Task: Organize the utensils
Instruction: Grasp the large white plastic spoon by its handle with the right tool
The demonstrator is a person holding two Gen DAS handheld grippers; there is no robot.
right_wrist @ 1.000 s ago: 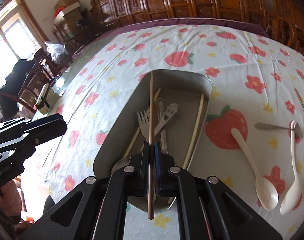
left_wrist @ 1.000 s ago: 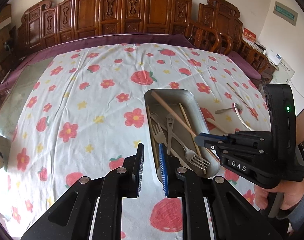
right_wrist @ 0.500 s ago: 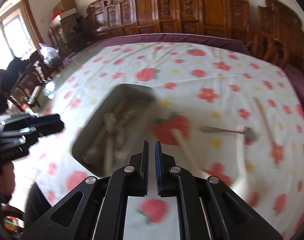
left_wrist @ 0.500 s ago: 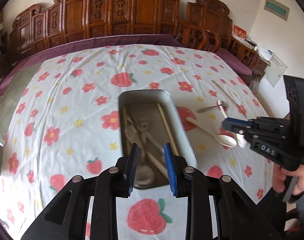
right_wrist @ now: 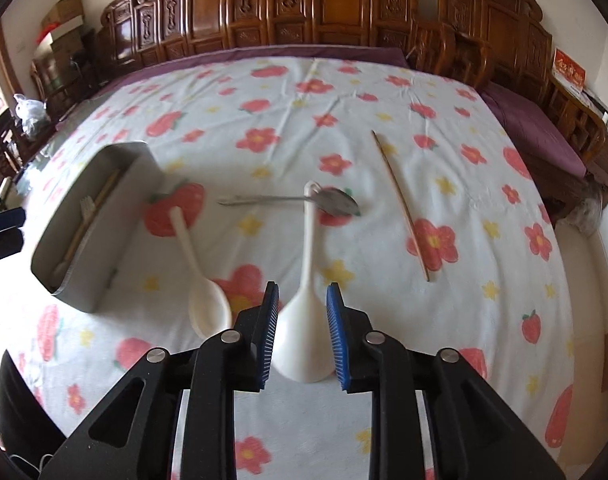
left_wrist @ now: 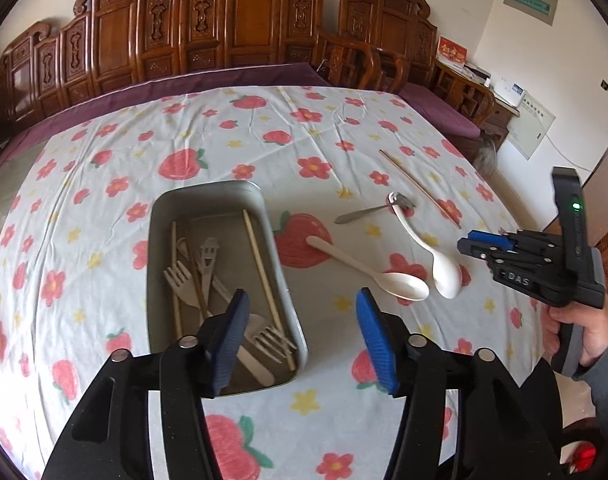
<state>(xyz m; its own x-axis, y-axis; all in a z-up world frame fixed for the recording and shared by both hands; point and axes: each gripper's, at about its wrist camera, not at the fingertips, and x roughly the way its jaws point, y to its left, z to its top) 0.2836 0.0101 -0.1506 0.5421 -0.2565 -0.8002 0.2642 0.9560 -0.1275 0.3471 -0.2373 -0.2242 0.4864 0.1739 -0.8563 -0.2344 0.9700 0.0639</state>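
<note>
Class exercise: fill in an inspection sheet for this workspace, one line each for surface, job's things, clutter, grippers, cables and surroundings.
Surface: table under a flowered cloth.
Job's things: metal tray holding forks and chopsticks; two white spoons, a metal spoon and one chopstick on the cloth.
Clutter: nothing seen.
Grippers: left gripper open, empty; right gripper just opening, above a white spoon's bowl.
Cables: nothing seen.
Surroundings: carved wooden chairs.

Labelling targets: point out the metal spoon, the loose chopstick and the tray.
metal spoon (right_wrist: 338,201), right wrist view, on its bowl.
loose chopstick (right_wrist: 400,204), right wrist view, mid-shaft.
tray (left_wrist: 207,194), left wrist view, on its far rim.
</note>
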